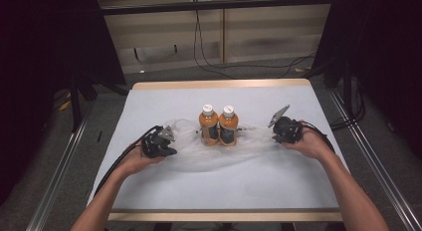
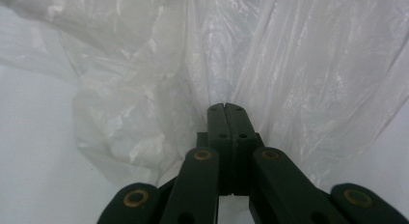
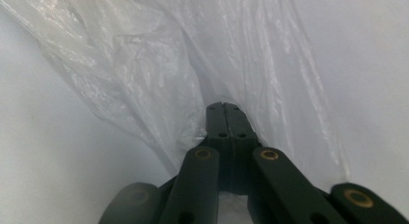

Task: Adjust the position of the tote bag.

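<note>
A clear plastic bag (image 1: 219, 154) lies spread across the white table, with two orange bottles (image 1: 219, 125) with white caps standing upright side by side at its middle. My left gripper (image 1: 171, 150) is at the bag's left end, and in the left gripper view its jaws (image 2: 225, 108) are pressed together on a gathered fold of the plastic bag (image 2: 144, 79). My right gripper (image 1: 275, 138) is at the bag's right end. In the right gripper view its jaws (image 3: 225, 107) are likewise pinched on the plastic bag (image 3: 159, 64).
The table (image 1: 149, 106) has a white cover and a wooden rim. Dark stands and cables lie on the floor behind and to both sides. The person's forearms reach in from the bottom edge.
</note>
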Demonstrator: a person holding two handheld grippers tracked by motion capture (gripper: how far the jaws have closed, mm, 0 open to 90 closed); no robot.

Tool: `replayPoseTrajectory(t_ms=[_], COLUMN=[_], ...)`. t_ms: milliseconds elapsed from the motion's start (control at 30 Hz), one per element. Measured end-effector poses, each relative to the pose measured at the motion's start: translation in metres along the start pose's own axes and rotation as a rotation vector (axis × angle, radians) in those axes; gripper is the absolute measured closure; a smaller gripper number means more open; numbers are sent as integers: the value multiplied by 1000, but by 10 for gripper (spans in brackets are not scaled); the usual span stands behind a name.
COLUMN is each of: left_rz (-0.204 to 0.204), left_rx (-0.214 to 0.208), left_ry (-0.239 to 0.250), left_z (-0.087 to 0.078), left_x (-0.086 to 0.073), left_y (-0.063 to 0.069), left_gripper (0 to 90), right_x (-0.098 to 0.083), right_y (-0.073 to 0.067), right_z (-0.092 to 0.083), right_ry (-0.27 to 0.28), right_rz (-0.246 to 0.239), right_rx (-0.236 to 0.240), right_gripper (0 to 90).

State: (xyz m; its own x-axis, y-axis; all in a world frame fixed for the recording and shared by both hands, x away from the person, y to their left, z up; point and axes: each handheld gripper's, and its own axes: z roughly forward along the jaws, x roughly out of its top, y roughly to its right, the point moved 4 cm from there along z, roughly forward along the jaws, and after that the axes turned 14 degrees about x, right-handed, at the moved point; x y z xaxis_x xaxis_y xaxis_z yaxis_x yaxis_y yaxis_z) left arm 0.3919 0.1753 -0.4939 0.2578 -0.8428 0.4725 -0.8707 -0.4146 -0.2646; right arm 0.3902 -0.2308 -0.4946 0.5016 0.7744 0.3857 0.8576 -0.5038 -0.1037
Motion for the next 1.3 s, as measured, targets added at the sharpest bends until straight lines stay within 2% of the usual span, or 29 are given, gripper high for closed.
replayPoseTrajectory(t_ms=[100,167,200,267,300,367,433,533,567,667,733,867,967,1033,1133,1233,1300], left_rz=[-38,-79,-102,-130,-157,-160,-176,-216,-207,-221,-204,-165,-156,-162,-147,-112,-90], left_rx=[6,-2,-6,-17,-21,-26,-21,-37,-36,-37,-24,-22,-22,-21,-23,-18,-31], left_ry=[16,35,49,85,108,134,167,233,241,280,276,302,326,341,327,285,256], left_z=[0,0,0,-2,-3,-6,-9,-17,-21,-29,-34,-46,-53,-56,-54,-43,-33], left_x=[-2,-4,-5,-4,-2,0,4,10,11,17,22,37,47,54,67,81,89], left_y=[0,0,0,1,3,2,3,5,4,7,10,16,17,17,20,25,31], left_gripper=[900,900,900,900,900,900,900,900,900,900,898,889,886,887,889,889,889], right_x=[0,1,2,3,4,5,7,12,14,21,28,43,59,69,83,97,104], right_y=[-3,-5,-6,-7,-8,-9,-9,-11,-13,-18,-22,-27,-29,-29,-27,-20,-16], right_z=[0,1,2,2,2,0,-3,-10,-14,-24,-31,-41,-44,-44,-41,-31,-22], right_ry=[-10,-9,4,54,81,132,195,276,304,353,382,404,413,408,373,334,297], right_rz=[8,-7,-8,10,10,29,36,41,34,25,10,-13,-35,-43,-58,-60,-41], right_rx=[-20,-38,-26,6,20,41,64,87,100,113,123,133,143,144,152,173,186], right_gripper=[900,900,900,900,900,900,900,900,900,900,900,900,900,900,900,900,900])
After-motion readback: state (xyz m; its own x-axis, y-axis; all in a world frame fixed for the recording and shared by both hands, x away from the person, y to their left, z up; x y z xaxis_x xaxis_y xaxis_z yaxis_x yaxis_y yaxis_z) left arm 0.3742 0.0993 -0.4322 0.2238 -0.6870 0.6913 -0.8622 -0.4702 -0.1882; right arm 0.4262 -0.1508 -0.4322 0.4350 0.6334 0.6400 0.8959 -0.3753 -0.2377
